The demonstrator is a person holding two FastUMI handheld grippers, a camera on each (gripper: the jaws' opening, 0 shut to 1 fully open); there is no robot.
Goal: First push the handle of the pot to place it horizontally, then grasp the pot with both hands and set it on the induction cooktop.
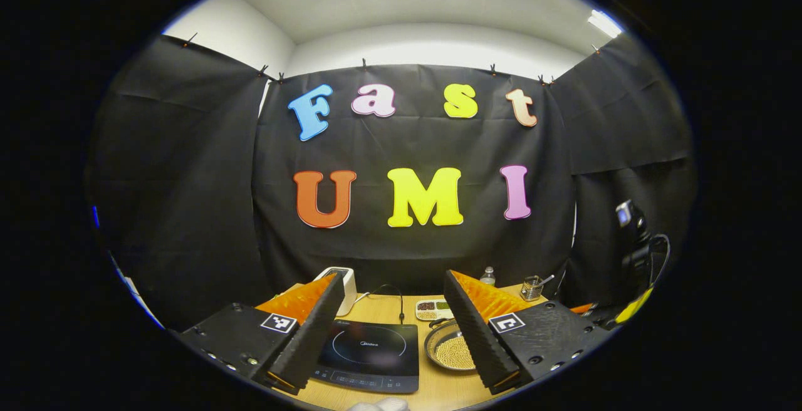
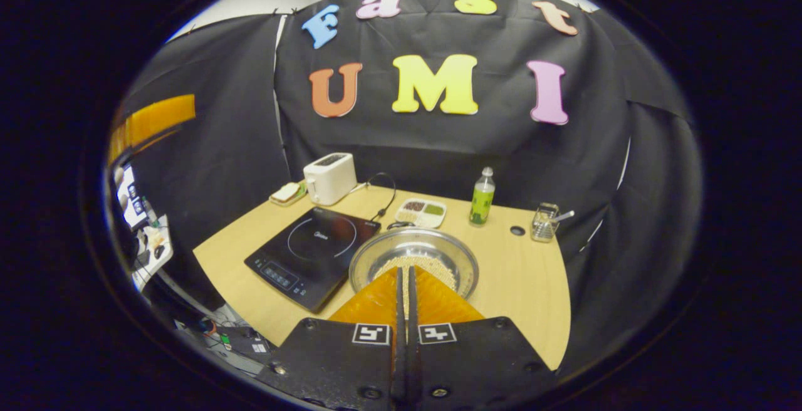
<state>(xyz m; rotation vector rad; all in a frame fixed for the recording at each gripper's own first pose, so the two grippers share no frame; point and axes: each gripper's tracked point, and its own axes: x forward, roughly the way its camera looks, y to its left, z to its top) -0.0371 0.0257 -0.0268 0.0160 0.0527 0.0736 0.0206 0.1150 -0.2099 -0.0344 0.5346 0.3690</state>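
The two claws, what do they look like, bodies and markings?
Each claw, left claw and right claw, has a black, flat, angular body studded with screws, and two long tapering wedge-shaped fingers ribbed on their sides. A square black-and-white tag sits on each finger base.

Pot [image 2: 413, 262]: shallow round metal pan, upright on the desk, small pale beads covering its bottom. Induction cooktop [image 2: 311, 254]: flat black slab, ring mark on top, control strip along its near edge; sits just beside the pot at its 9 o'clock.
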